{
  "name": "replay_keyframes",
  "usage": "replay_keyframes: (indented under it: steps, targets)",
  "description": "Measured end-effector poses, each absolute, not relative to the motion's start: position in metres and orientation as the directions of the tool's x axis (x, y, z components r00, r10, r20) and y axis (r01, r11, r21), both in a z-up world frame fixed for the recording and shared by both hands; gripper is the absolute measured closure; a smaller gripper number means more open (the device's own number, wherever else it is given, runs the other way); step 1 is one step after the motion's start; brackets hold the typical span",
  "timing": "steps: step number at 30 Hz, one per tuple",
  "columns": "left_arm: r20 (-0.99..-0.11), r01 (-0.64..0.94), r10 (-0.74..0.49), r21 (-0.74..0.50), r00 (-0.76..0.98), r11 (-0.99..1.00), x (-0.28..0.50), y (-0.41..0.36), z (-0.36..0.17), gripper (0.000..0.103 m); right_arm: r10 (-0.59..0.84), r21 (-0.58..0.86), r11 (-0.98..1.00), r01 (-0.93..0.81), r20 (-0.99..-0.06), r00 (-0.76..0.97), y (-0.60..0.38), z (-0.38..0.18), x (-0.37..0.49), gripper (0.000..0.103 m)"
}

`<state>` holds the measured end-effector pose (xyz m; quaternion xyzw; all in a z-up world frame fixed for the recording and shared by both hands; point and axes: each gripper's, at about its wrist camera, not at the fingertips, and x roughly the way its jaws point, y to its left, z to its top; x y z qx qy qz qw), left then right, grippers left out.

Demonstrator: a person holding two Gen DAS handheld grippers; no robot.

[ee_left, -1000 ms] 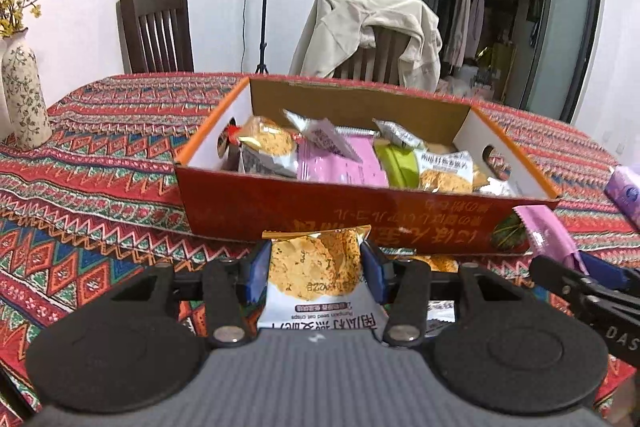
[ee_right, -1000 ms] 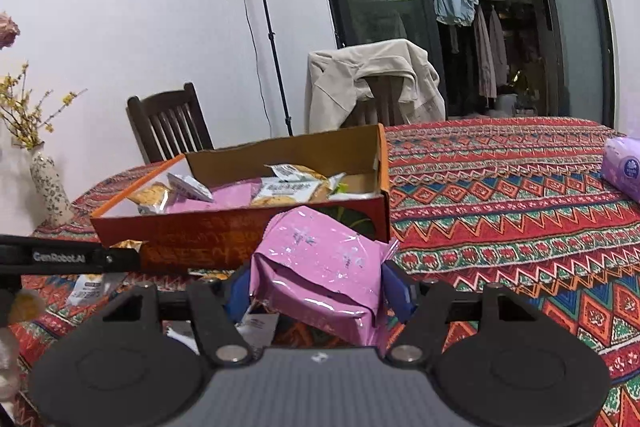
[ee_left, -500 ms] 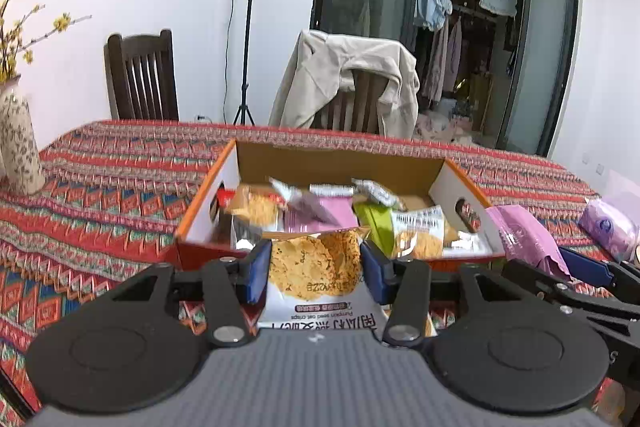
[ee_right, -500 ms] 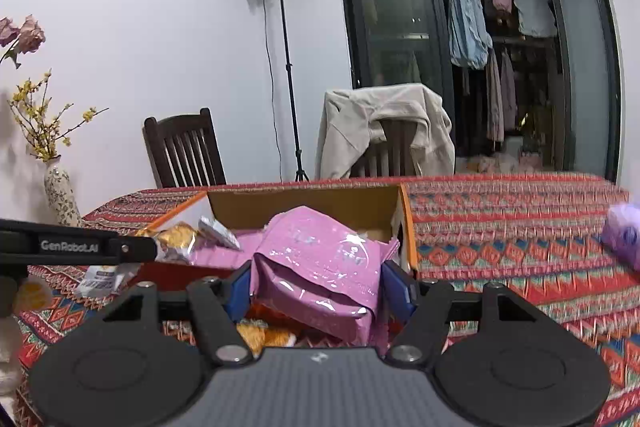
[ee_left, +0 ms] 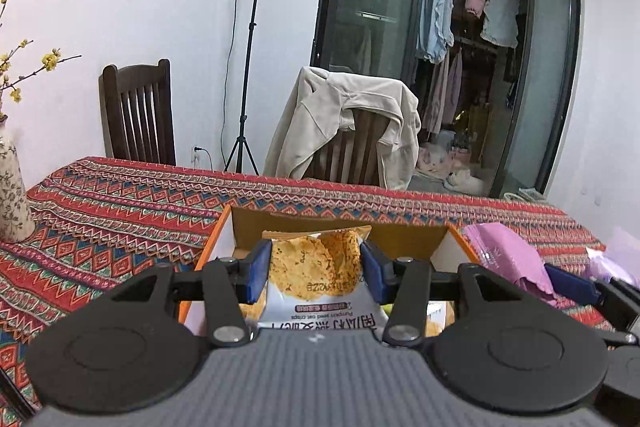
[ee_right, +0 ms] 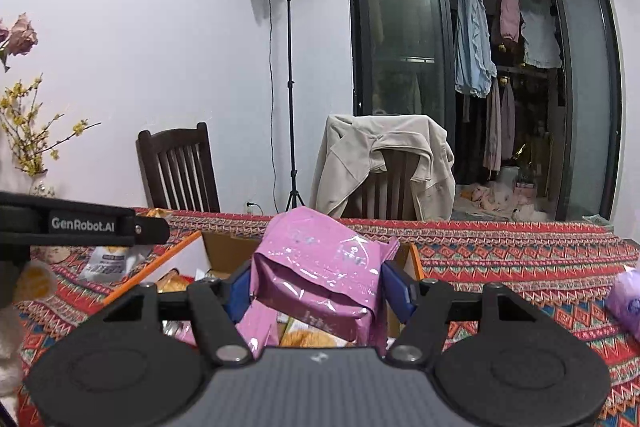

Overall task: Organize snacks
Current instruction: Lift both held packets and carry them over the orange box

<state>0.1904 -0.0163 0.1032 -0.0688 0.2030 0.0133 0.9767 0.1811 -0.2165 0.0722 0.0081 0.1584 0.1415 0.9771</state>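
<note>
Down at the bottom middle of the left wrist view, the left tool (ee_left: 314, 269) is clamped on a crisps pack (ee_left: 316, 277), blue pads tight on both sides. Same story at the bottom middle of the right wrist view: the right tool (ee_right: 316, 285) is clamped on a puffy pink pack (ee_right: 320, 275), jaws set wider because the bag is fatter.

What changed: a second ago both packs were low in front of the box's (ee_left: 212, 247) red front wall, basically at surface level. Now both have been lifted, and the box sits lower in each frame, so you see over its rim into the open top. The crisps pack lines up with the middle of the box, the pink one with its right end. Neither grip has shifted at all.

So I'd say the pick-up is done and this is the carry, with both snacks roughly above the box and ready to drop in. Can't really tell how much room is left inside, since the tools hide most of the contents, though a few packs peek out underneath. One white pack (ee_right: 108, 263) is lying on the surface (ee_right: 520, 255) at the left.
</note>
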Motion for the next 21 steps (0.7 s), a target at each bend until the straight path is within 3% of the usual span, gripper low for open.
replay_keyframes:
  steps: [21]
  targets:
    - [-0.425, -0.102, 0.037, -0.133, 0.905, 0.986, 0.263, 0.001, 0.065, 0.054, 0.272, 0.103, 0.962, -0.252, -0.329, 0.904, -0.206, 0.035, 0.260, 0.037]
